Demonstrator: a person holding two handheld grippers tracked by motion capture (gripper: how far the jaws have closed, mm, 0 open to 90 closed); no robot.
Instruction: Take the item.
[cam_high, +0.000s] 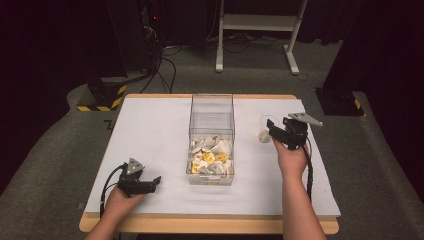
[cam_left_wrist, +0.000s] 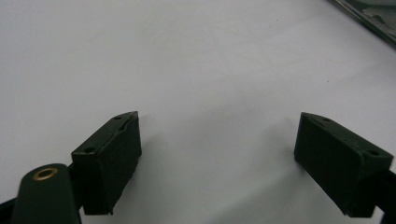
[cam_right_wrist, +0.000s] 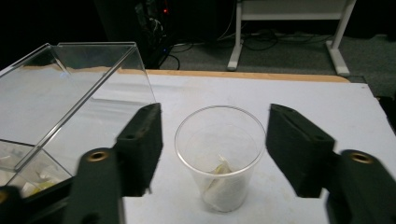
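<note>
A clear plastic cup stands upright on the white table cover, with a small white sachet lying in its bottom. My right gripper is open, one jaw on each side of the cup with a gap on both sides. In the high view the cup sits just right of a tall clear box, with my right gripper at it. The box holds several white and yellow sachets. My left gripper rests open at the front left, with bare table between its jaws.
The white cover lies over a wooden table whose edge runs along the front. Beyond the table stand a white frame, a black and yellow striped base and a dark stand on grey carpet.
</note>
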